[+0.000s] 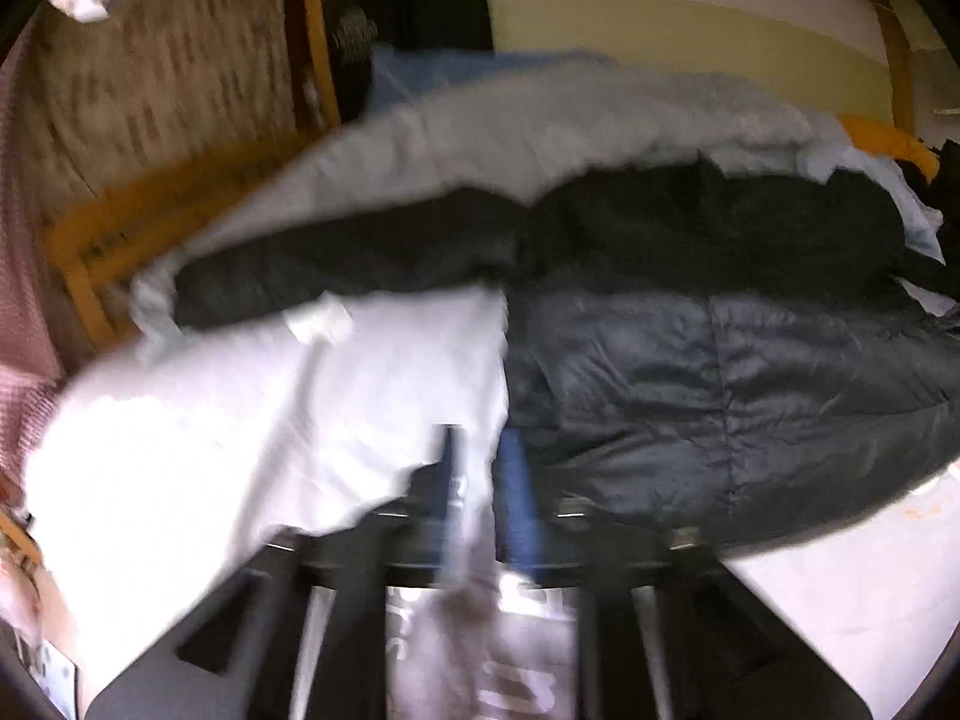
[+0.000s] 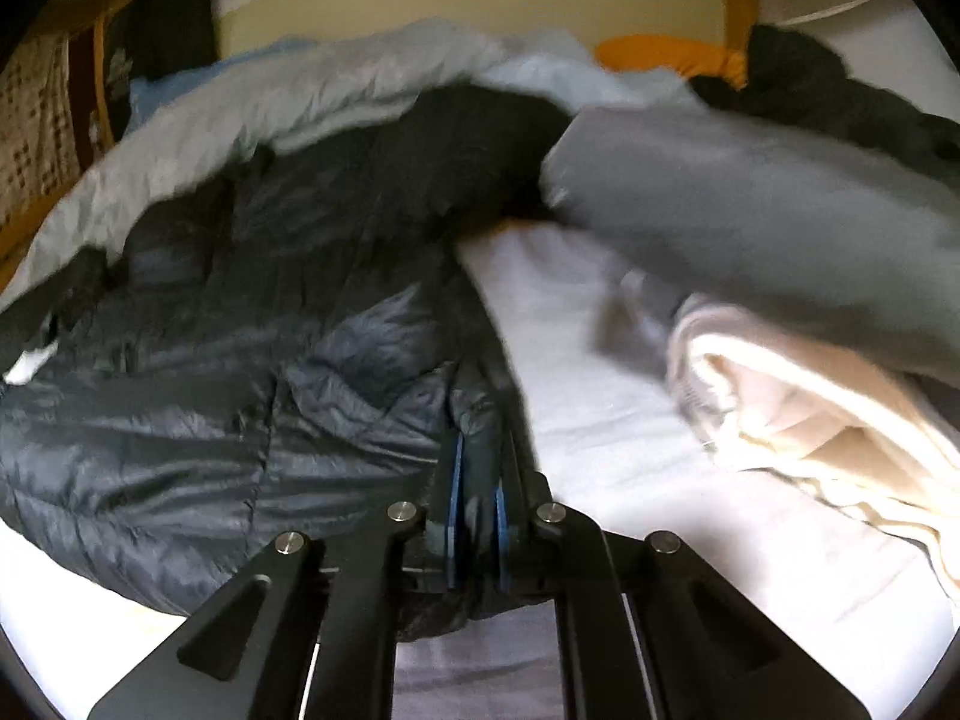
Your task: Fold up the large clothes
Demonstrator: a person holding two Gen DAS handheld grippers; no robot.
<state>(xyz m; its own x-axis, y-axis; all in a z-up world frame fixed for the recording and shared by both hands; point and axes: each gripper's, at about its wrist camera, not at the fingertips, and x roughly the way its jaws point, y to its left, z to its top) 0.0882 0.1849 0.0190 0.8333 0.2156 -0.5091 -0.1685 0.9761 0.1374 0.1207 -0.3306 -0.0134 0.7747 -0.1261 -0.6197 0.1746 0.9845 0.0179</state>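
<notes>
Right wrist view: your right gripper (image 2: 477, 492) is pinching the hem edge of the black puffer jacket (image 2: 252, 360), near the bed's front edge.
Jacket feel: probably light, puffy, slick shell; grab seams and hems.
Left gripper (image 1: 486, 480): blurry, jaws partly apart, white fabric (image 1: 240, 420) between them; can't tell if it's gripped.
Pose: both angled down at the white sheet (image 2: 576, 372).
</notes>
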